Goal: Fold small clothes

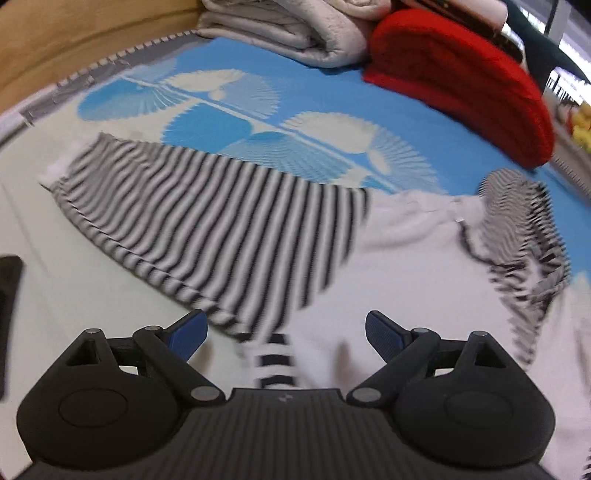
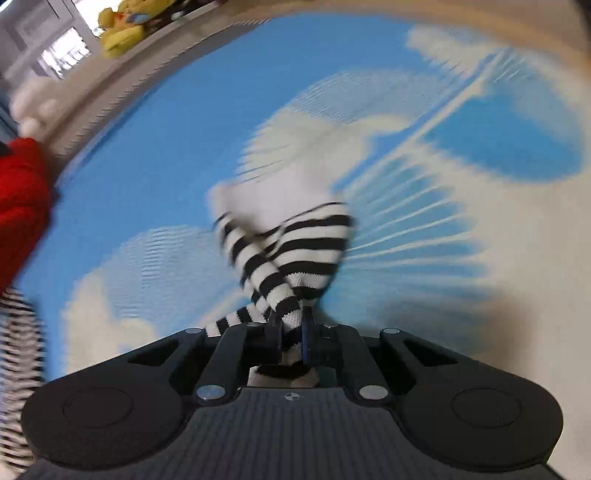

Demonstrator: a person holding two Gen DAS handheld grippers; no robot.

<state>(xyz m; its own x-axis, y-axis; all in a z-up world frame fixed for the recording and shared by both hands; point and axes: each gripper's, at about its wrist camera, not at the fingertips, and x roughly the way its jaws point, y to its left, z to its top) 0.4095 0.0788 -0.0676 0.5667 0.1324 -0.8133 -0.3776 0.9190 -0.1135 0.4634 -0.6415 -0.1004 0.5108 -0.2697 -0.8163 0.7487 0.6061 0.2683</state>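
A small black-and-white striped garment [image 1: 221, 229] with a white part [image 1: 406, 229] lies spread on a blue and white patterned sheet [image 1: 321, 92]. My left gripper [image 1: 286, 332] is open just above the garment's near edge, holding nothing. My right gripper [image 2: 291, 325] is shut on a bunched striped end of the garment [image 2: 295, 254] and holds it lifted above the sheet [image 2: 166, 147]. That raised striped end also shows at the right of the left wrist view [image 1: 524, 229].
A folded red blanket [image 1: 461, 81] and folded grey bedding [image 1: 295, 33] lie at the far edge of the sheet. A black object [image 1: 7, 314] is at the left edge. A yellow plush toy [image 2: 125, 22] sits beyond the bed.
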